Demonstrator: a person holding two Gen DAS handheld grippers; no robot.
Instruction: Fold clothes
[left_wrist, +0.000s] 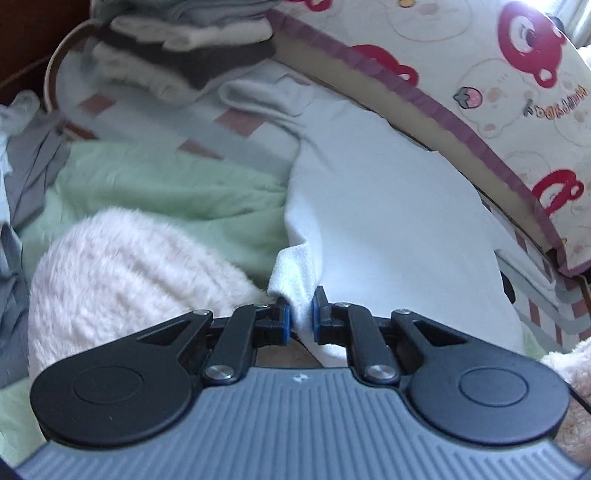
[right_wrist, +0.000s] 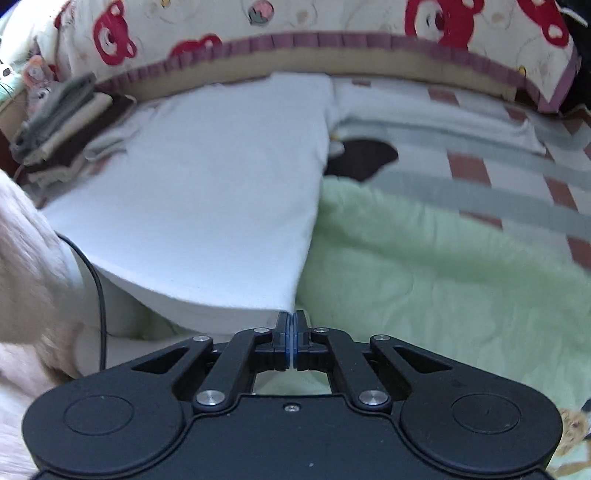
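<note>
Gripping a bunched corner of the white garment (left_wrist: 388, 221), the left gripper (left_wrist: 300, 317) holds its blue pads (left_wrist: 283, 320) nearly together, with a thick fold of fabric pinched between them. Ahead of this gripper the garment spreads flat across the bed, over the green blanket (left_wrist: 166, 192) and the checked sheet (left_wrist: 236, 122). A pink fluffy sleeve (left_wrist: 122, 273) lies just left of the fingers. Far ahead and to the left stands a stack of folded clothes (left_wrist: 184, 48). A bear-print cushion (left_wrist: 517, 74) borders the bed ahead and to the right.

The right gripper (right_wrist: 292, 332) has its jaws closed, clamping the near corner of the white garment (right_wrist: 207, 184); only a thin line of cloth shows between the pads. The garment extends ahead and to the left of this gripper. The green blanket (right_wrist: 424, 266) lies ahead and to the right. The stack of folded clothes (right_wrist: 62, 122) sits far ahead on the left. A black cable (right_wrist: 98, 295) runs down the left side near the pink fluffy sleeve (right_wrist: 29, 258).
</note>
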